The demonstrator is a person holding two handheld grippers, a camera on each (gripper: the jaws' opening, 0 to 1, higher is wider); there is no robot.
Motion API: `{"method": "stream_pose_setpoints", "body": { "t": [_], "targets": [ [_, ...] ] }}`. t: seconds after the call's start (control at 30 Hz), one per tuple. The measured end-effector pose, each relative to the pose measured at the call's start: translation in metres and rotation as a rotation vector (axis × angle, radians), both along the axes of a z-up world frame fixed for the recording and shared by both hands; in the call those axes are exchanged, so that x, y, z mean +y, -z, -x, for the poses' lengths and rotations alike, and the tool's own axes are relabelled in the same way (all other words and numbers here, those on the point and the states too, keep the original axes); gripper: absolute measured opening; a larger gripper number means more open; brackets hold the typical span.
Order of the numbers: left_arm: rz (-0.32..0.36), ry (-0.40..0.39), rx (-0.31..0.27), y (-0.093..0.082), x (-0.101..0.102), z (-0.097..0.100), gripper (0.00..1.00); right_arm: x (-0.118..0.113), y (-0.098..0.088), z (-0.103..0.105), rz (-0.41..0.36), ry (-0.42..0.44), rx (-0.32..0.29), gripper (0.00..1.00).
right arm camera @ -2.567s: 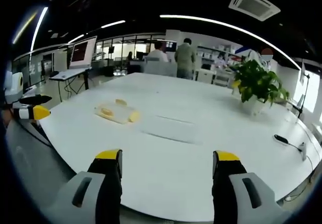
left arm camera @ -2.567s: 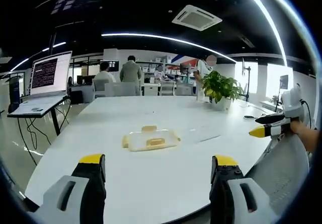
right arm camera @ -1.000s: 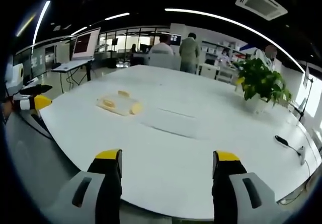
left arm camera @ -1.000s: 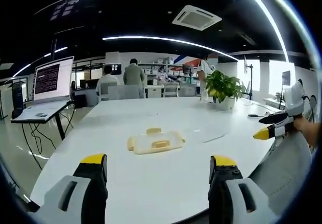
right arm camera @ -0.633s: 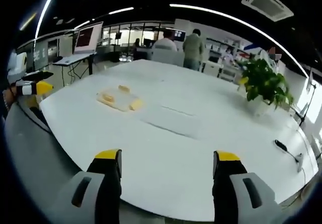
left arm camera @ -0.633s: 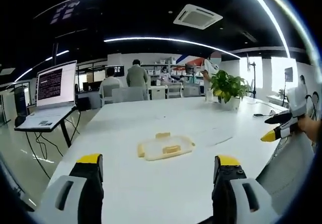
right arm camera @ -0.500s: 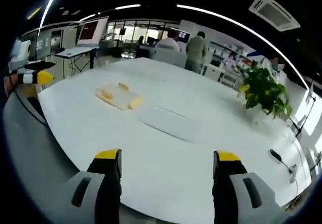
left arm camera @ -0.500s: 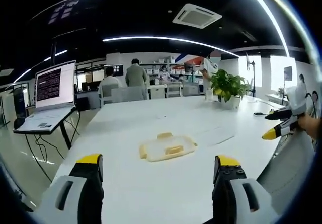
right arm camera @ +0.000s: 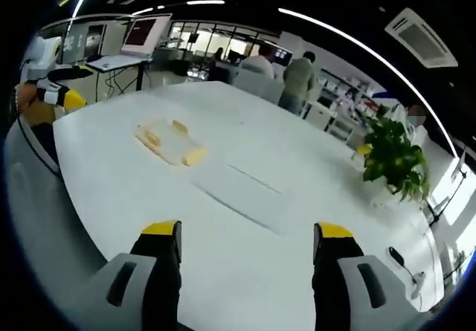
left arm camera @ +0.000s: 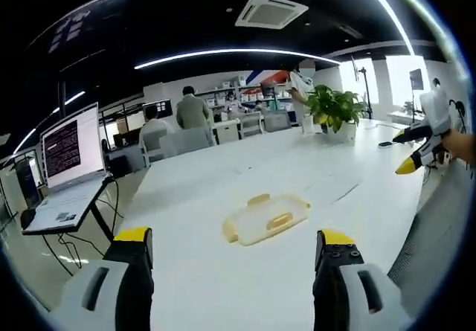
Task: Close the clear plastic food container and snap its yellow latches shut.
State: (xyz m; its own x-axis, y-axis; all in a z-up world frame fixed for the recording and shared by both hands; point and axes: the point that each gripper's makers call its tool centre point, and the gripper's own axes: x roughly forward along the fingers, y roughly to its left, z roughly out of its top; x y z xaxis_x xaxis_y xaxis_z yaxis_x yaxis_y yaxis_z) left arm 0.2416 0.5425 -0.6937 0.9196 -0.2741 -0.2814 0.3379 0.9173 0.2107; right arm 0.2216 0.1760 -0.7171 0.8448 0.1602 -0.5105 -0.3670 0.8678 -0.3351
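Note:
A clear plastic food container point(left arm camera: 268, 218) with yellow latches lies flat on the white table point(left arm camera: 223, 271), ahead of my left gripper point(left arm camera: 232, 245), whose jaws stand open with nothing between them. In the right gripper view the same container point(right arm camera: 169, 141) lies far ahead to the left, and my right gripper point(right arm camera: 245, 236) is open and empty over the near table point(right arm camera: 245, 204). The right gripper point(left arm camera: 416, 152) shows at the right edge of the left gripper view, held by a hand. The left gripper point(right arm camera: 56, 93) shows at the left edge of the right gripper view.
A potted plant point(left arm camera: 335, 109) point(right arm camera: 390, 160) stands at the table's far side. A laptop on a stand point(left arm camera: 63, 167) is left of the table. Several people point(left arm camera: 192, 111) sit or stand at desks behind. A small dark device with a cable point(right arm camera: 398, 260) lies near the table's right edge.
Both cameras have risen and tilted down toward the table. The container now sits closer and more central in the left gripper view. Both jaw pairs stay open.

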Motion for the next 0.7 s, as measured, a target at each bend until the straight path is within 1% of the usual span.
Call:
{"method": "stream_pose_setpoints", "body": {
  "t": [0.07,0.17,0.2,0.27,0.3,0.37,0.4,0.43,0.53,0.6,0.7],
  "targets": [
    [-0.034,0.014,-0.010,0.000,0.003,-0.006,0.86,0.005,-0.003,-0.008,0.012,-0.024,-0.006,0.70],
    [-0.072,0.019,-0.014,0.008,0.008,-0.015,0.83,0.012,-0.008,-0.022,0.075,-0.072,-0.025,0.69],
    [-0.084,0.018,0.002,0.014,0.010,-0.017,0.83,0.012,-0.010,-0.029,0.113,-0.083,-0.037,0.69],
    [-0.094,0.018,0.012,0.022,0.012,-0.022,0.83,0.018,-0.013,-0.037,0.141,-0.113,-0.052,0.69],
    [-0.099,0.020,0.016,0.025,0.014,-0.023,0.83,0.020,-0.012,-0.040,0.148,-0.121,-0.048,0.69],
    [-0.146,0.019,0.047,0.035,0.018,-0.028,0.84,0.026,-0.010,-0.048,0.174,-0.153,-0.043,0.68],
    [-0.178,0.024,0.035,0.036,0.020,-0.032,0.84,0.029,-0.010,-0.054,0.205,-0.176,-0.052,0.68],
    [-0.183,0.028,0.030,0.037,0.019,-0.034,0.84,0.030,-0.009,-0.058,0.226,-0.184,-0.056,0.68],
    [-0.209,0.044,0.032,0.040,0.018,-0.043,0.83,0.041,-0.006,-0.070,0.266,-0.229,-0.063,0.67],
    [-0.274,0.060,0.021,0.040,0.018,-0.050,0.83,0.049,-0.007,-0.079,0.293,-0.263,-0.081,0.68],
    [-0.308,0.067,0.010,0.039,0.018,-0.060,0.83,0.060,-0.005,-0.093,0.324,-0.303,-0.086,0.67]
  ]
}}
